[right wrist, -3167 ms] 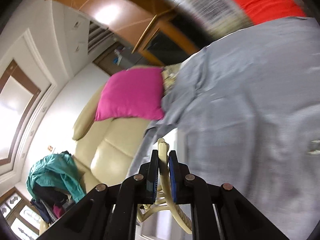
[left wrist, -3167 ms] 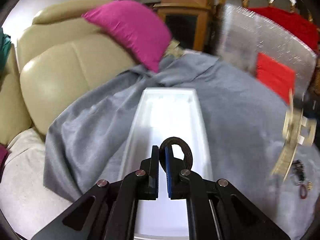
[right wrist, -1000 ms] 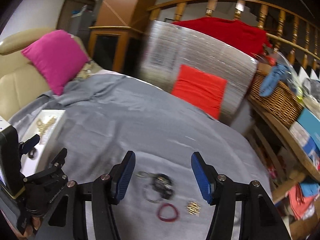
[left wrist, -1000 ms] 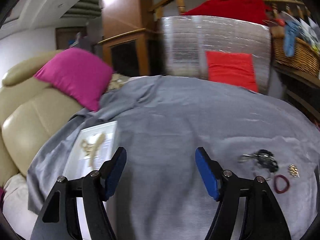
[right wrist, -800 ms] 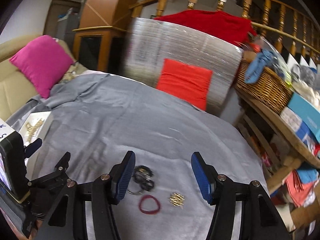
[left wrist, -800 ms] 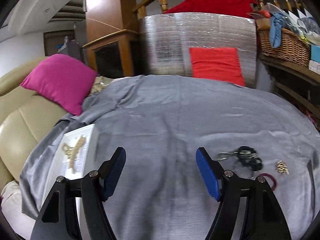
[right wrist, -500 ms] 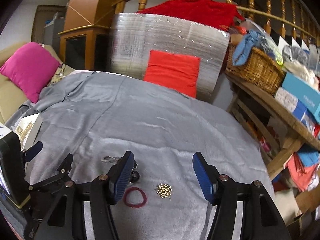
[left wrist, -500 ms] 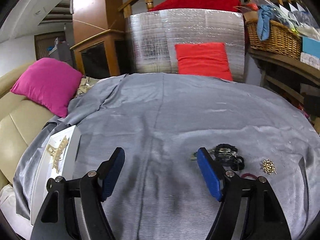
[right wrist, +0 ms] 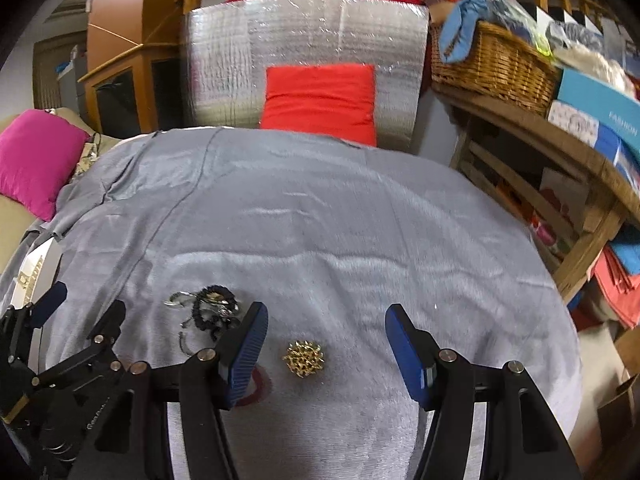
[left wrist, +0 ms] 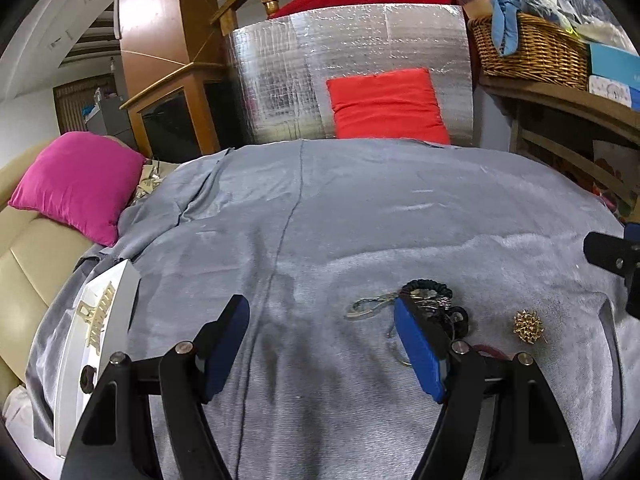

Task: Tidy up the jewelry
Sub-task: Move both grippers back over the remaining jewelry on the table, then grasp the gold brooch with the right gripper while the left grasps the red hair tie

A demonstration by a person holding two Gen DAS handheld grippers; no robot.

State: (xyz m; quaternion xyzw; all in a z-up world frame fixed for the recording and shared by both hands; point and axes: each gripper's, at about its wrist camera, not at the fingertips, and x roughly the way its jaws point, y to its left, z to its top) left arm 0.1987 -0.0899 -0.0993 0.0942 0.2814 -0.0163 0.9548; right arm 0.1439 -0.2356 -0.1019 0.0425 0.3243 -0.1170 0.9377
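Observation:
On the grey cloth lies a tangle of dark jewelry point(left wrist: 430, 300) point(right wrist: 212, 310) with a black coiled band and a silver clasp. A gold cluster brooch point(left wrist: 527, 326) point(right wrist: 303, 358) sits to its right, and a red ring band point(right wrist: 260, 386) lies partly hidden behind my right gripper's left finger. The white tray point(left wrist: 72, 360) at the left edge holds a gold hair claw point(left wrist: 98, 318) and a small black piece. My left gripper point(left wrist: 320, 340) is open and empty, its right finger just before the tangle. My right gripper point(right wrist: 326, 344) is open, with the brooch between its fingers on the cloth.
A magenta pillow point(left wrist: 78, 182) rests on the cream sofa at the left. A silver foil panel with a red cushion point(left wrist: 386, 104) stands behind the cloth. A wooden shelf with a wicker basket point(right wrist: 494, 64) and boxes runs along the right.
Both grippers have swung right and dropped toward the jewelry pile. The tray slid to the left edge of both views. The brooch now sits between the right gripper's fingers.

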